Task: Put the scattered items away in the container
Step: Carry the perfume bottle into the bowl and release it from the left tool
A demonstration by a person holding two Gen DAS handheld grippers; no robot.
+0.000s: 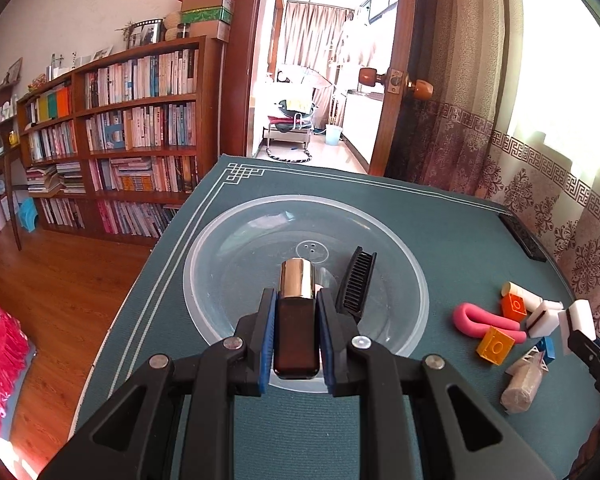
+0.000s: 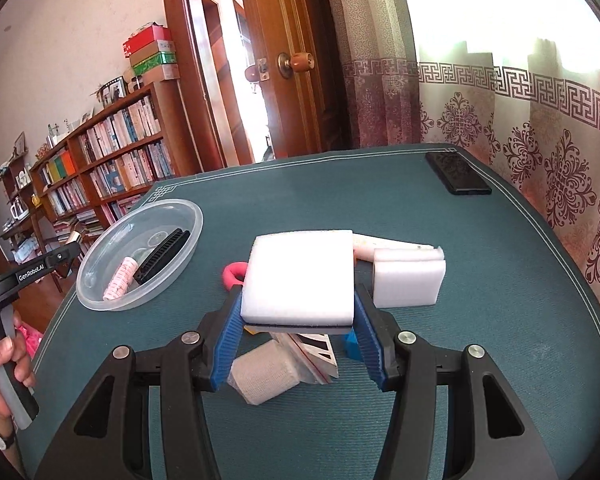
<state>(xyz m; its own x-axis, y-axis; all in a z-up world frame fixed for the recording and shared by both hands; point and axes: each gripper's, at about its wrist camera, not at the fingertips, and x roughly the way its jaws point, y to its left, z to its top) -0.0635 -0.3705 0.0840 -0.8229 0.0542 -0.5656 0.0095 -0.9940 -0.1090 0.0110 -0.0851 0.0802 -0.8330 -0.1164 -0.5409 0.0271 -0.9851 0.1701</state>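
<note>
A: What sits in the clear bowl [image 2: 140, 256]?

B: A black comb [image 2: 162, 256] leaning along its right inner wall, and just left of it a pale patterned roll [image 2: 118, 278]. The bowl stands toward the left edge of the green table mat [image 1: 460, 240].

A: And the left gripper [image 1: 296, 344]?

B: Its blue pads are clamped on a dark brown bottle [image 1: 296, 336], held above the bowl's near rim. The long axis runs away from the camera, gold cap pointing far, toward the bowl's centre.

A: The right gripper [image 2: 298, 320]?

B: Its jaws are closed on a white sponge block [image 2: 300, 276], raised over the clutter at the right: a second white sponge [image 2: 410, 282], a pink loop [image 1: 480, 322], two orange bricks [image 1: 495, 346], a blue piece [image 2: 351, 346], a wrapped bandage roll [image 2: 266, 376].

A: Free room?

B: Bare mat lies between bowl and clutter; a black phone [image 2: 458, 173] rests near the far right edge.
</note>
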